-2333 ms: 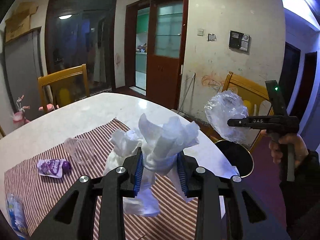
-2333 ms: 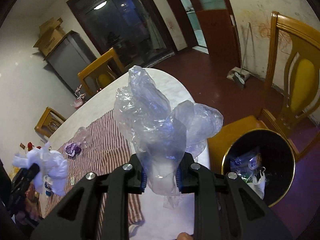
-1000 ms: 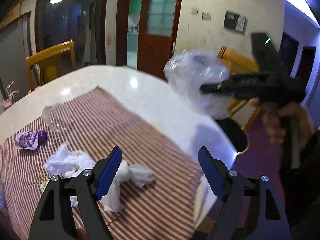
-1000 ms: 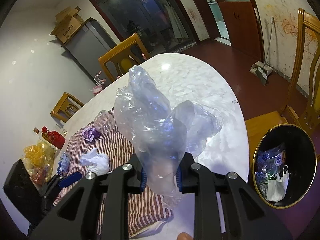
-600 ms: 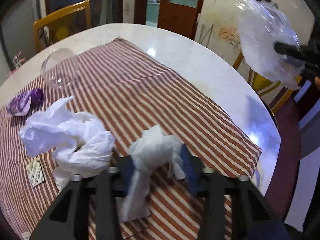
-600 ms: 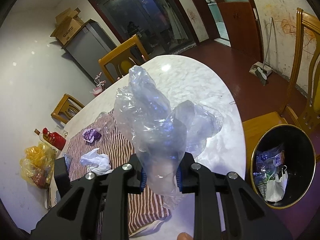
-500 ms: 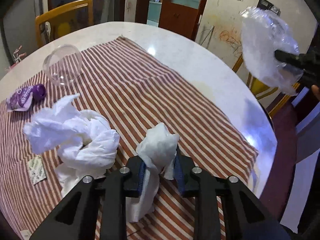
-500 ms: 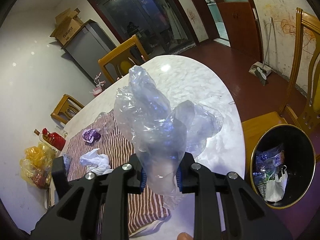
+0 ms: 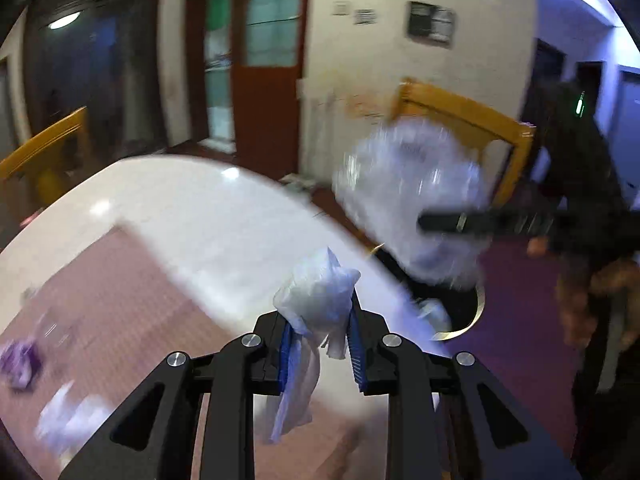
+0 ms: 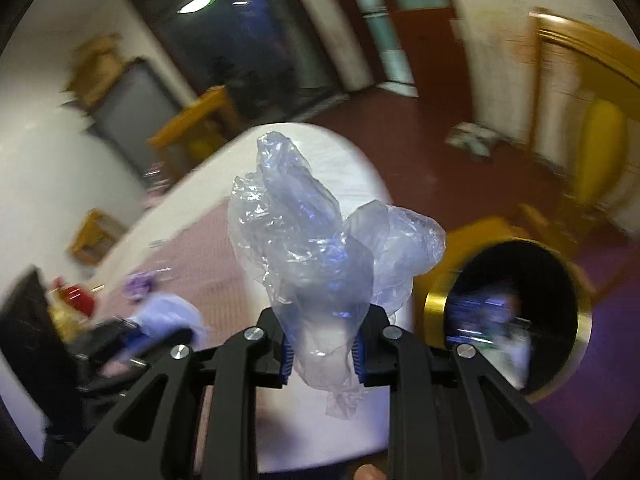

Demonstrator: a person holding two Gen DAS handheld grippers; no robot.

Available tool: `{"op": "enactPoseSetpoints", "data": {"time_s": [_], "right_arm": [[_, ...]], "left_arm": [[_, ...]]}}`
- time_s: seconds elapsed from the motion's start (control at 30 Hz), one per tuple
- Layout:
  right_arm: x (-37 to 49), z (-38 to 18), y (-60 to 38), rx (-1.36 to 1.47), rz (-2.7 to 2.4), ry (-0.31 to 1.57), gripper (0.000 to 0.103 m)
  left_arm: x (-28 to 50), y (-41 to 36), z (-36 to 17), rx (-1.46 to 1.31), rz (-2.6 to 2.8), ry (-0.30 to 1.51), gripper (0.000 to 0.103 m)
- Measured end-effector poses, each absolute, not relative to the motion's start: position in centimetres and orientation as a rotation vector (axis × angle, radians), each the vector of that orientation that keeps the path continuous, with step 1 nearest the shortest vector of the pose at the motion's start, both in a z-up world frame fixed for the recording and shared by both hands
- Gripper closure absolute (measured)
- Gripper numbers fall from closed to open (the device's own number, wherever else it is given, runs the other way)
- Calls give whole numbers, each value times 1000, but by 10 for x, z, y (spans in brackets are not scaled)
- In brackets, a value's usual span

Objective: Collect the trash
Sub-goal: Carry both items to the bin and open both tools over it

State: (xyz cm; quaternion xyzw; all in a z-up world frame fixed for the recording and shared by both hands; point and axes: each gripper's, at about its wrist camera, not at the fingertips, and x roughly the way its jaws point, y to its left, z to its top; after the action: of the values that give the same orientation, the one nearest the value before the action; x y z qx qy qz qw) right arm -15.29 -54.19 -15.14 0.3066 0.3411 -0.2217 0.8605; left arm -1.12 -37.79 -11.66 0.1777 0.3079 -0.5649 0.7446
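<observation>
The left gripper [image 9: 318, 346] is raised above the near part of the tabletop [image 9: 208, 216], with a wad of tissue [image 9: 316, 304] pinched between its jaws. To its right and farther off, the right gripper [image 10: 322, 354] is clamped on a crumpled plastic bag [image 10: 320, 248], held up past the tabletop's right edge. Below and right of that bag, a trash bin [image 10: 436, 308] stands on the floor just off the tabletop, with rubbish inside. A chair [image 9: 460, 116] stands behind the bin. On the tabletop's left part lies a striped cloth [image 9: 112, 292], with a small pouch [image 9: 18, 362] and more tissue [image 9: 68, 420] on it.
</observation>
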Motion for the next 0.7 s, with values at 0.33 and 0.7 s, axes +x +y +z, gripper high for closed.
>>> {"op": "enactPoseSetpoints", "data": {"time_s": [0.33, 0.7], "right_arm": [[-201, -282, -658, 870, -671, 970, 40], [-237, -253, -651, 794, -830, 919, 26]], "left_arm": [[-61, -556, -178, 537, -1404, 801, 76], [-72, -575, -195, 530, -1320, 837, 13]]}}
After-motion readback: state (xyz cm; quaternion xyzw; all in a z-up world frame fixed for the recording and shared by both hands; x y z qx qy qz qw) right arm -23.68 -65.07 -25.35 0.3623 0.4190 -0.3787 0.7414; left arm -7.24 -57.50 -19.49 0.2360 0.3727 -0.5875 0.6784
